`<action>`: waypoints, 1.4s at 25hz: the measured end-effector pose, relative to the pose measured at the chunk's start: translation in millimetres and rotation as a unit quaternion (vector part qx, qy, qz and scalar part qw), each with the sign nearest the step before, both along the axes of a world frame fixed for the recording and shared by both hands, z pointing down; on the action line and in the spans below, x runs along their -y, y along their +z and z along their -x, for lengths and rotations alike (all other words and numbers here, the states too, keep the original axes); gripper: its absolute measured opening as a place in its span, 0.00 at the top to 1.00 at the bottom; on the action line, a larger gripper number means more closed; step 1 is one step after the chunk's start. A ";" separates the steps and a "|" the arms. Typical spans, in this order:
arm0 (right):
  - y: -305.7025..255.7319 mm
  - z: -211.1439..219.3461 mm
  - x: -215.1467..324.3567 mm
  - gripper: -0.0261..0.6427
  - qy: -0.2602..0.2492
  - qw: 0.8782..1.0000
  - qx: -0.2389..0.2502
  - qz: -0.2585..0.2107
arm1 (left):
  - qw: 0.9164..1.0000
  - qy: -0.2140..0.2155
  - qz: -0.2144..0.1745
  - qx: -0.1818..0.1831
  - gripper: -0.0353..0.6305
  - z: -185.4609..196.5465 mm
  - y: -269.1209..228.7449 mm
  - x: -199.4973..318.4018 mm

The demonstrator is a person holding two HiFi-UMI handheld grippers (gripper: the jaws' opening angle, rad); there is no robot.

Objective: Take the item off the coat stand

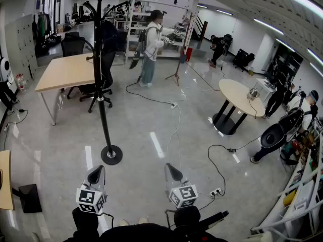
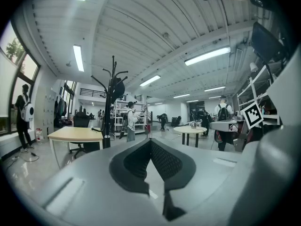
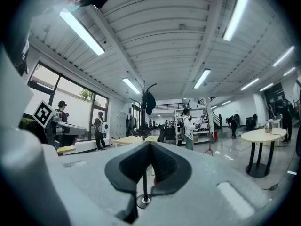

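Observation:
The black coat stand (image 1: pixel 102 105) rises from a round base (image 1: pixel 111 155) on the glossy floor, a short way ahead of both grippers. A dark item (image 1: pixel 110 34) hangs near its top, just right of the pole. That dark item (image 2: pixel 116 86) shows in the left gripper view, and the right gripper view has the dark item (image 3: pixel 149 101) too. My left gripper (image 1: pixel 95 174) and right gripper (image 1: pixel 173 171) are held level at the bottom of the head view, well short of the stand. The left gripper (image 2: pixel 150 144) and right gripper (image 3: pixel 150 147) are both shut and hold nothing.
A wooden table (image 1: pixel 64 72) with a black chair (image 1: pixel 96 92) stands behind the stand. To the right is a round table (image 1: pixel 241 97). Cables (image 1: pixel 174 130) and a power strip (image 1: pixel 216 191) lie on the floor. Several people stand farther off, and shelving (image 1: pixel 298 195) lines the right edge.

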State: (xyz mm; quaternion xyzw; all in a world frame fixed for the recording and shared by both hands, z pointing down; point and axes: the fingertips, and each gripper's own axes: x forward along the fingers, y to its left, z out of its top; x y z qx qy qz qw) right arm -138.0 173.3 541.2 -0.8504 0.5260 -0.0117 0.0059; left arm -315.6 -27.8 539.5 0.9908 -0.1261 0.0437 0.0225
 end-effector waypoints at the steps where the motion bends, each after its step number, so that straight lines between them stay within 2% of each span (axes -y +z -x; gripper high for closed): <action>1: 0.2 -1.2 -0.9 0.96 0.002 1.000 0.002 0.000 | 1.000 0.002 0.000 0.001 0.94 -1.5 -0.9 -1.1; 9: -1.1 -5.9 -8.2 0.96 0.011 1.000 0.006 -0.007 | 1.000 0.006 -0.001 -0.001 0.94 -6.5 -1.9 -3.6; 14: -6.7 -13.8 -20.5 0.96 0.026 0.999 0.017 -0.036 | 1.000 0.012 -0.003 0.000 0.94 -14.3 -2.2 -13.2; 28: 16.3 -44.5 -56.8 0.96 0.020 0.999 0.025 -0.015 | 1.000 0.019 -0.008 0.000 0.94 -56.0 7.1 -52.9; 35: 17.8 -70.1 -70.0 0.96 0.042 0.999 0.029 -0.019 | 0.999 0.045 -0.009 0.009 0.94 -91.0 8.2 -63.4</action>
